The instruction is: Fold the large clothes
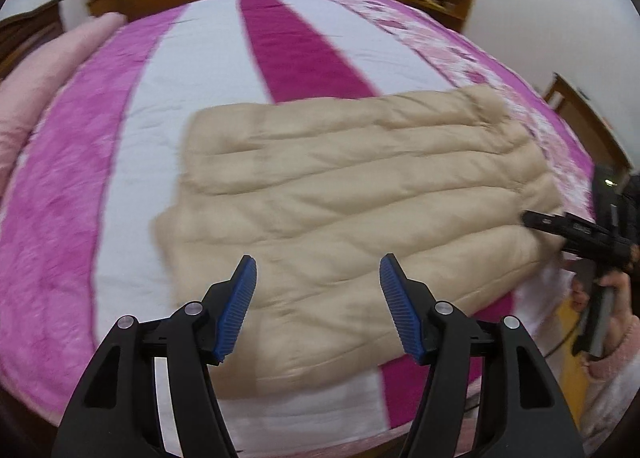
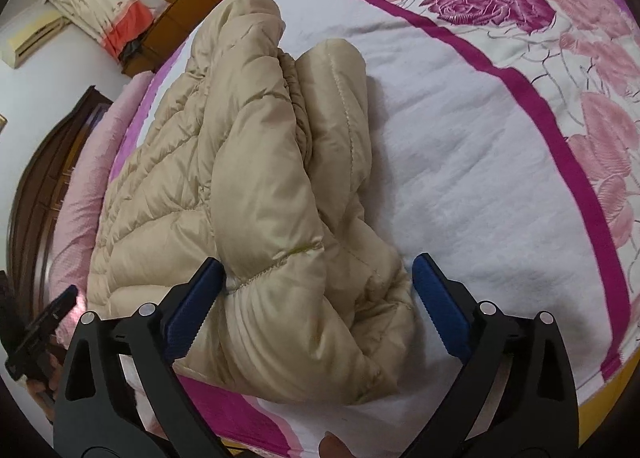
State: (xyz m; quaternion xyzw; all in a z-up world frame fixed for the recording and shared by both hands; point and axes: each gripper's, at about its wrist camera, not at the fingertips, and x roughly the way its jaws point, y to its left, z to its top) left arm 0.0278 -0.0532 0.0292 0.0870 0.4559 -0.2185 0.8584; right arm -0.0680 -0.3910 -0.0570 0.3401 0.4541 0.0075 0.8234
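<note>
1. Left wrist view: left gripper [image 1: 316, 270] hangs above the coat [image 1: 352, 193], jaws partly apart, nothing between them.
2. Coat lies folded near the bed's [image 1: 192, 57] near edge, toward its right corner.
3. Right gripper [image 2: 318, 274] jaws wide apart, straddling the coat's bunched end, pads [image 2: 436, 298] not pressing.

A beige quilted puffer jacket [image 1: 352, 193] is lying folded on the bed — a puffy, roughly rectangular bundle with stitched channels running across it. Seen from the right wrist, its near end [image 2: 280, 217] is bunching up into thick rolled folds (glossy fabric, seams showing) — the rest is lying flatter behind
</note>
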